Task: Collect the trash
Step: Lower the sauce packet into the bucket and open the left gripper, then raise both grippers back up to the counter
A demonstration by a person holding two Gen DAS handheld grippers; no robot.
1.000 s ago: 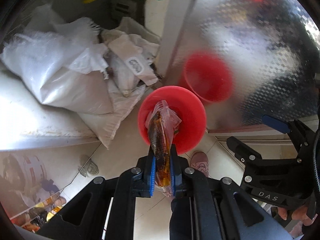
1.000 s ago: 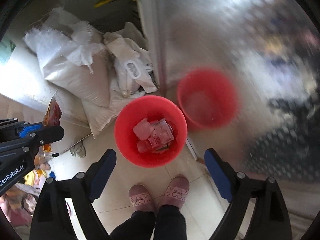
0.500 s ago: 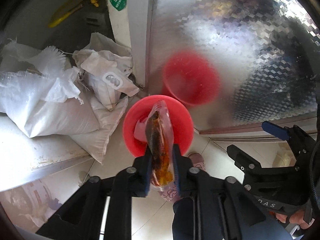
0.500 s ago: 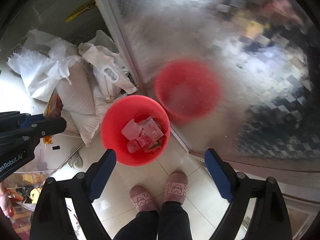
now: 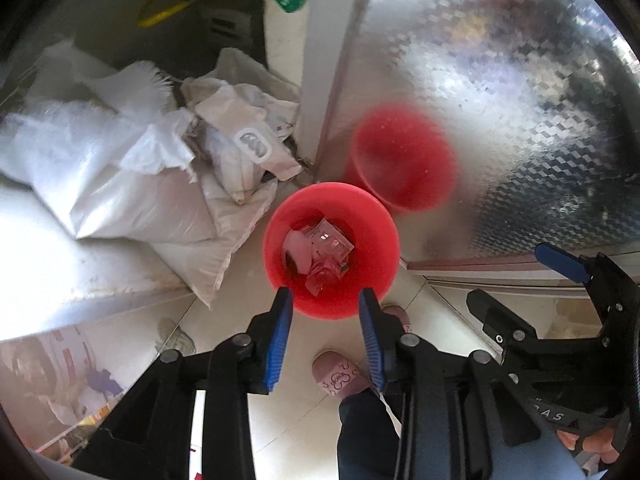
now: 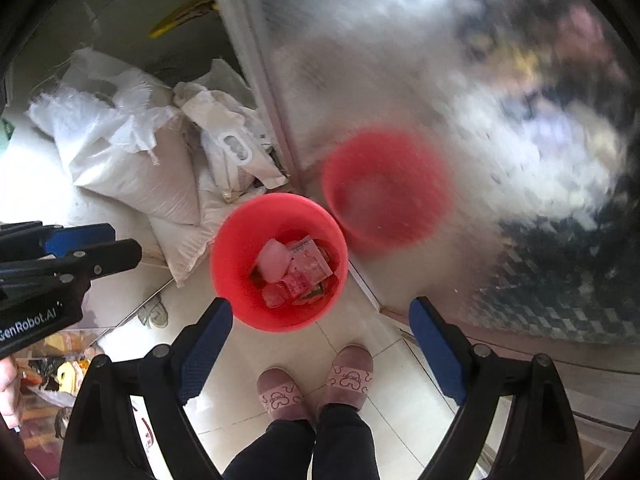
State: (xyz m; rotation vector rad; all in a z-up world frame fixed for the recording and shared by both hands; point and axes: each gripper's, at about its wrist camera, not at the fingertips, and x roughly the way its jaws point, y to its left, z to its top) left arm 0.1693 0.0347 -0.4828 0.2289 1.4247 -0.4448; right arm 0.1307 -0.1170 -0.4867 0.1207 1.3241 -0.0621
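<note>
A red bin (image 5: 374,280) stands on the tiled floor with several crumpled pink and clear wrappers (image 5: 320,252) inside. My left gripper (image 5: 326,308) hangs straight above the bin's near rim. Its jaws are opening and nothing is between the blue pads (image 5: 280,332). In the right wrist view the same bin (image 6: 236,280) and its wrappers (image 6: 294,268) lie just ahead of my right gripper (image 6: 320,306), which is open wide and empty. The left gripper (image 6: 120,242) shows at that view's left edge, and the right gripper (image 5: 520,284) at the left view's right side.
White woven sacks (image 5: 120,184) are piled left of the bin. A shiny patterned metal door (image 5: 500,100) behind it shows a red reflection (image 5: 400,160) of the bin. A person's pink slippers (image 6: 316,384) stand on the tiles (image 5: 248,304) just in front.
The left jaws have spread apart and the orange-brown snack packet they held is gone from between them, dropped toward the bin. The right gripper stays open.
</note>
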